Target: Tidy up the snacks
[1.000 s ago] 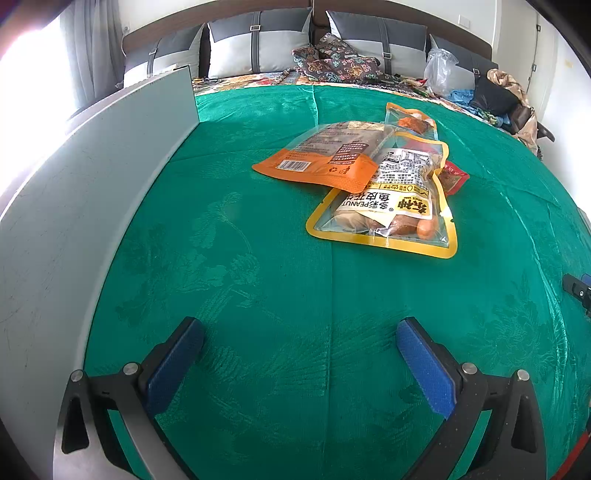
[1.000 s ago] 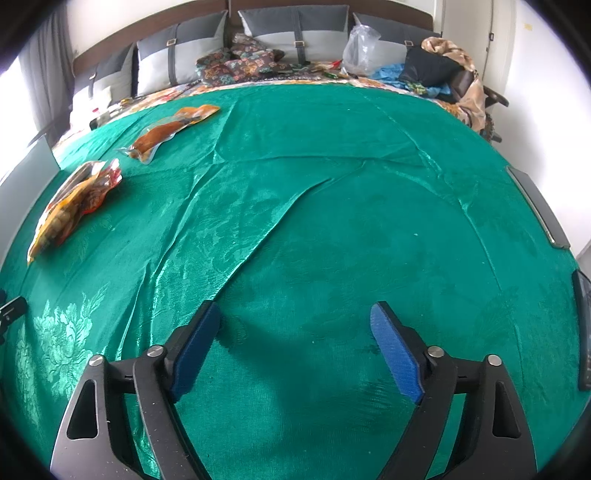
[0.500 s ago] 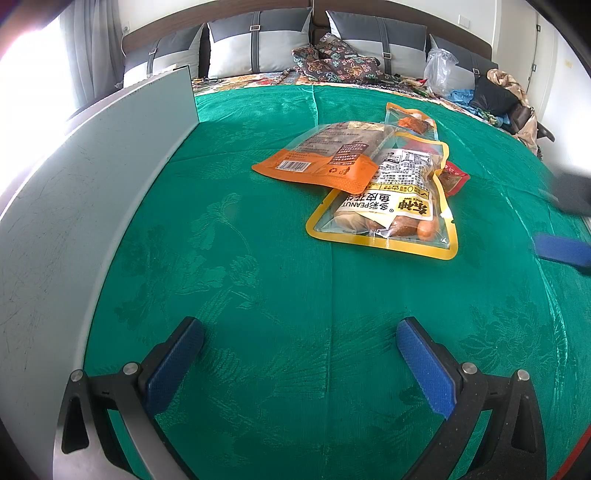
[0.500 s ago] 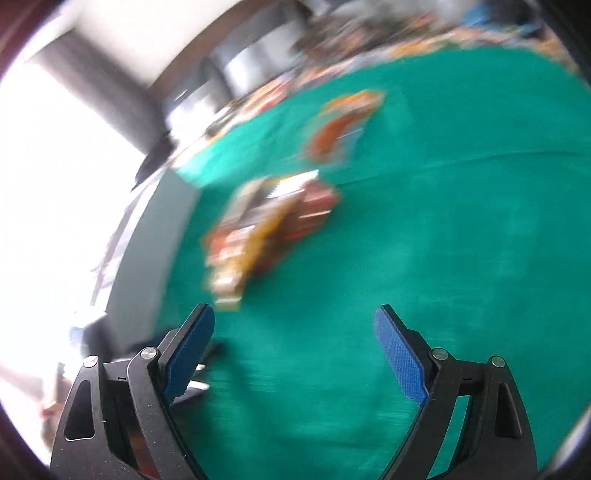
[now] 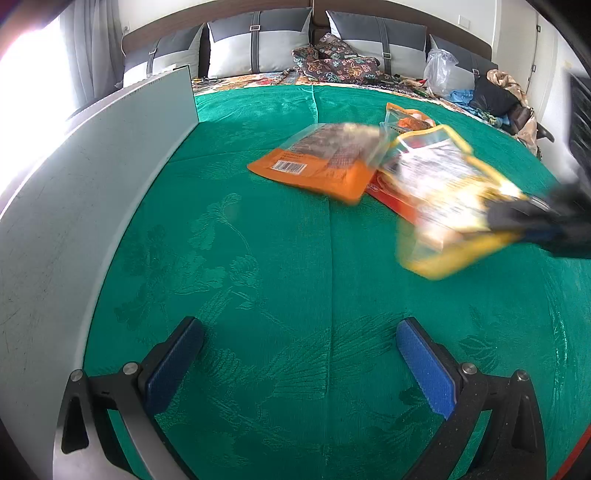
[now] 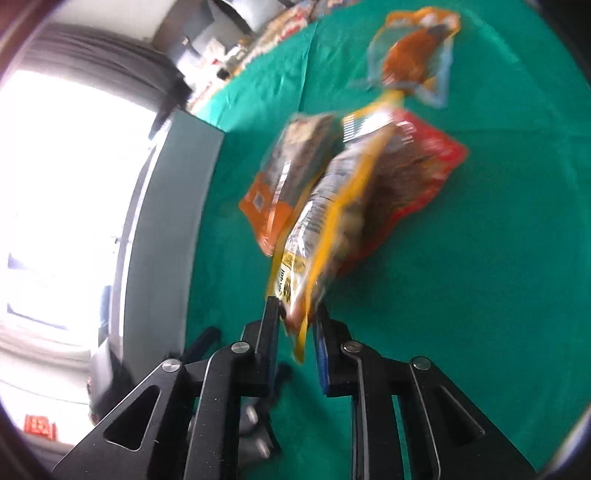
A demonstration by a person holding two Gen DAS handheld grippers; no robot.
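Four snack packets in view, bunched toward far right of green bedspread (image 5: 258,258). Left gripper (image 5: 299,365) idle, jaws wide, nothing between. Orange packet (image 5: 314,166) flat, barcode up; red packet (image 6: 417,173) beneath. Right gripper (image 6: 297,325) just closed, clamped on corner of yellow-edged packet (image 5: 443,199), clear-fronted, blurred, partly raised. Step judged: pick-up. Next: carry clear, set down tidily.

A home bedroom: a bed (image 5: 258,258) under a green spread, grey pillows (image 5: 258,44) against the far headboard (image 5: 406,22), curtains (image 5: 92,48) far left.
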